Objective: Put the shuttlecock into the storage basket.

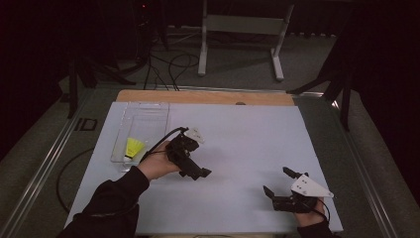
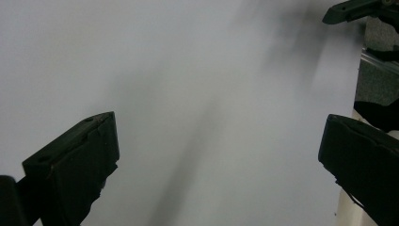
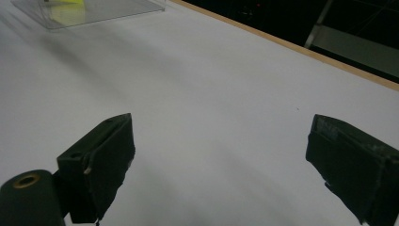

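Both grippers empty over the white sheet, shuttlecock in the clear tray.

I see the left gripper [image 1: 190, 158] just right of the clear tray [image 1: 148, 111], its jaws spread wide with only the white sheet [image 1: 247, 139] between them. The yellow shuttlecock [image 1: 133, 148] lies in the tray's near end, close to my left hand [image 1: 157, 166]. The right gripper [image 1: 280, 183] sits well apart near the sheet's front right, jaws likewise released.

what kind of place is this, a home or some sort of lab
Most likely a lab or recording room, not a home. A person works two handheld grippers, left gripper and right gripper, over a plain white table in a dark room, with cables on the floor and a metal stand behind.
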{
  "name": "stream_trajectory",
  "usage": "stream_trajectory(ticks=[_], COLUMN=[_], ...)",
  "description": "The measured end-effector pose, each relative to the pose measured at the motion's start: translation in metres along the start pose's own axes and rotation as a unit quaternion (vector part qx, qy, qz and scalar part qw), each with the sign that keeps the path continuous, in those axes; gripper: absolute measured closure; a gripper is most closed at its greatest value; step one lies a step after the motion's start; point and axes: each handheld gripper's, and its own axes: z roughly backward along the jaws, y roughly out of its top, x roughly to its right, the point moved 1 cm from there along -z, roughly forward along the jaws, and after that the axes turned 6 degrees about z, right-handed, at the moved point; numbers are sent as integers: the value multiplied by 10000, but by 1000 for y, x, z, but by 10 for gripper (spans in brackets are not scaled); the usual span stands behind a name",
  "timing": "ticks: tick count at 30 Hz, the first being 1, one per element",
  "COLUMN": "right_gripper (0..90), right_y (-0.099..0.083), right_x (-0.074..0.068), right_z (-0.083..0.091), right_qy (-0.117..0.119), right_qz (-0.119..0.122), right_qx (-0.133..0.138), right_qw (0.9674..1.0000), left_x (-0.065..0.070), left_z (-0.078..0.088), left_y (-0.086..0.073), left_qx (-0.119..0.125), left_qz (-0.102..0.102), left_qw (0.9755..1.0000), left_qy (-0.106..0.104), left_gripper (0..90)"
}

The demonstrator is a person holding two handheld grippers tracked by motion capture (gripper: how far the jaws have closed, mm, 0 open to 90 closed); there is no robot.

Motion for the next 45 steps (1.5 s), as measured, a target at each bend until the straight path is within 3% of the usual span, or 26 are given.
stream_trajectory(ticks=[6, 20, 26, 30, 37, 45], right_gripper=[84, 84, 84, 84, 84, 84], right_y=[0, 0, 0, 0, 1, 0], right_x=[0, -1, -1, -1, -1, -1], right_z=[0, -1, -1, -1, -1, -2], right_qy=[25, 49, 59, 60, 62, 51], right_qz=[-10, 8, -1, 14, 9, 22], right_qx=[2, -24, -27, -29, -32, -42], right_qw=[10000, 10000, 10000, 10000, 10000, 10000], left_x=[11, 16, 19, 18, 15, 9], left_z=[-11, -27, -31, -31, -26, -11], left_y=[-10, -49, -63, -78, -101, -126], left_qx=[48, 153, 102, -25, 68, 348], left_qz=[-135, -140, -131, -153, -36, 84], left_qw=[9996, 9990, 9993, 9998, 10000, 9993], left_qy=[-255, -406, -344, -138, -3, 109], left_gripper=[0, 0, 0, 0, 0, 0])
